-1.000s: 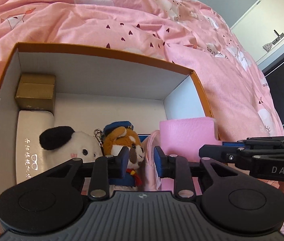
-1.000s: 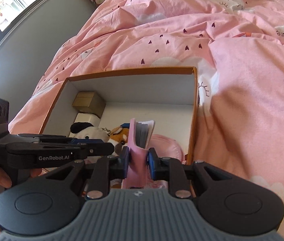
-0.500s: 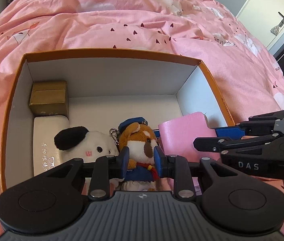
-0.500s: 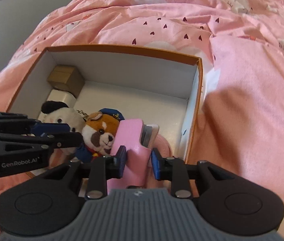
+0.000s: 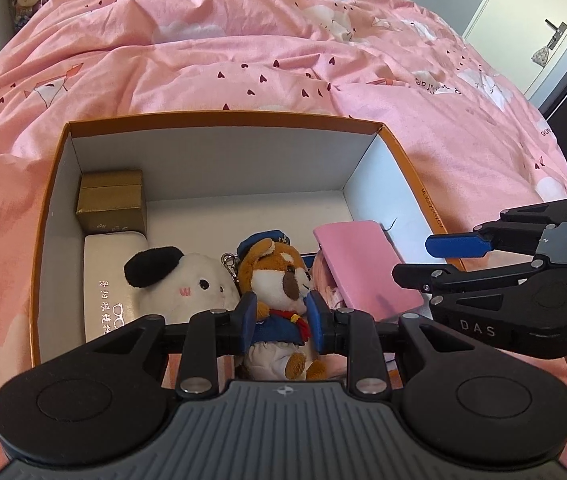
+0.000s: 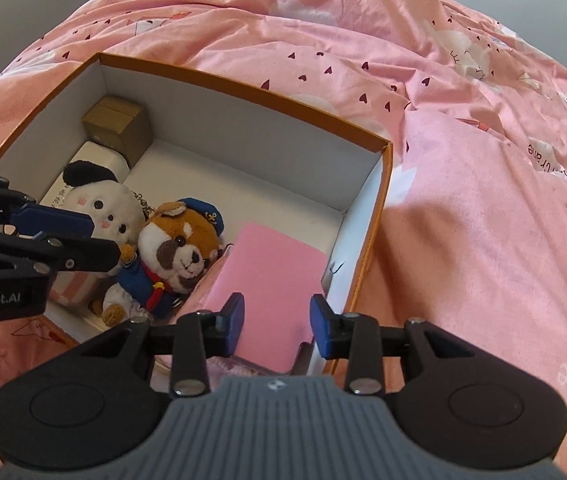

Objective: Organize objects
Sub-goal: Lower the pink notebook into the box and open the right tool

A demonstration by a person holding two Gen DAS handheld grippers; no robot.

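While fox plush [image 5: 279, 280] is flanked by left tool [image 5: 281, 318], contact cannot be told; right tool [image 6: 276, 326] spread above pink notebook [image 6: 271, 280] lying in orange box [image 6: 379, 216]; plush best settled upright beside dog plush [image 5: 187, 284]

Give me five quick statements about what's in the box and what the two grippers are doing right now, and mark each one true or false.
1. The left gripper is closed around the fox plush. True.
2. The right gripper grips the pink notebook. False: its jaws stand open, and the notebook lies in the box.
3. The gold box sits in the far left corner. True.
4. The white dog plush lies on the bedspread outside the box. False: it is inside, beside the fox plush.
5. The white glasses case is against the right wall. False: it lies along the left wall, in front of the gold box.
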